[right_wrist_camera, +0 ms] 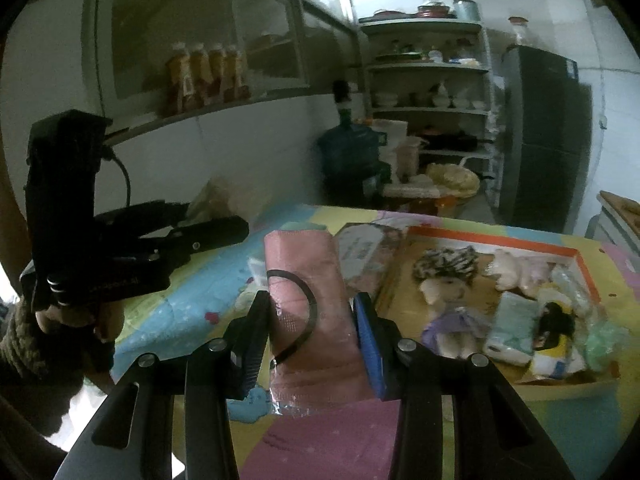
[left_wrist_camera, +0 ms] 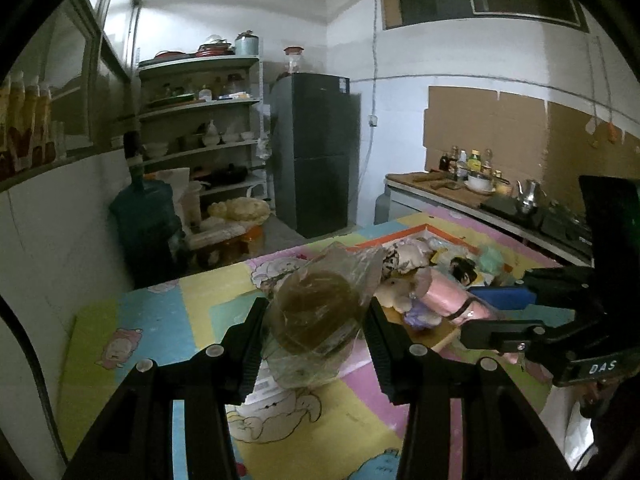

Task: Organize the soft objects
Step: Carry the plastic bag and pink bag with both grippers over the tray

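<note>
My left gripper (left_wrist_camera: 316,332) is shut on a clear plastic bag (left_wrist_camera: 320,312) with a round brownish soft lump inside, held above the table. To its right, my right gripper (left_wrist_camera: 468,312) grips a pink soft pack (left_wrist_camera: 444,292). In the right wrist view, my right gripper (right_wrist_camera: 312,332) is shut on that pink wrapped pack (right_wrist_camera: 312,280), which has a black band around it. My left gripper (right_wrist_camera: 218,214) is up at the left with the bag (right_wrist_camera: 216,196). A cardboard box (right_wrist_camera: 500,240) with an orange rim holds a doll (right_wrist_camera: 448,284), plush toys and tissue packs.
A colourful cartoon mat (left_wrist_camera: 160,320) covers the table. Beyond it stand a dark fridge (left_wrist_camera: 316,148), shelves of dishes (left_wrist_camera: 200,120) and a blue water jug (left_wrist_camera: 144,216). A counter with bottles and a stove (left_wrist_camera: 520,200) runs along the right wall. A person's hand (right_wrist_camera: 68,316) holds the left gripper.
</note>
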### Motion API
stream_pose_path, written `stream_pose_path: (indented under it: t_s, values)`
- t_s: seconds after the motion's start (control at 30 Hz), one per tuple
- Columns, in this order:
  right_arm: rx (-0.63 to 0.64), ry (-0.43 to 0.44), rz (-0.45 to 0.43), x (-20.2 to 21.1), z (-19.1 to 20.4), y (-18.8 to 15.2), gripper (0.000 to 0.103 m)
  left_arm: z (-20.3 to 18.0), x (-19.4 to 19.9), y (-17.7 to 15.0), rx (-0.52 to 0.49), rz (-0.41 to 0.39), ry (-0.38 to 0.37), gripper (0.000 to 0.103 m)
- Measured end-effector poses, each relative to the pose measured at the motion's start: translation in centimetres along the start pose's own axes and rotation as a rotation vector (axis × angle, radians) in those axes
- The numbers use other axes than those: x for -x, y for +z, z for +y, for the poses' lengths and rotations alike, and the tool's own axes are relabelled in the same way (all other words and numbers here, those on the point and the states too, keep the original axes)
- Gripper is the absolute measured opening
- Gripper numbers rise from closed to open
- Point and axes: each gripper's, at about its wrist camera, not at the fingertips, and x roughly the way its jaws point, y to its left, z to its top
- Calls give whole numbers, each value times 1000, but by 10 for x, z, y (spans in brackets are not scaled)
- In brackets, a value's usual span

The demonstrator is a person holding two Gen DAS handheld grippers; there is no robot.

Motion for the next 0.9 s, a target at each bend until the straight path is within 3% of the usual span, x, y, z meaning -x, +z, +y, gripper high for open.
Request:
stream_pose_path:
  t_s: [0.33,0.9]
  values:
    - [-51,-60,-34,16,-33,0,43,-24,-19,6,95,-14,-25,47]
    - [-113,-198,-74,33,-91,-5,43,-72,-63,21,161,-11,-113,47]
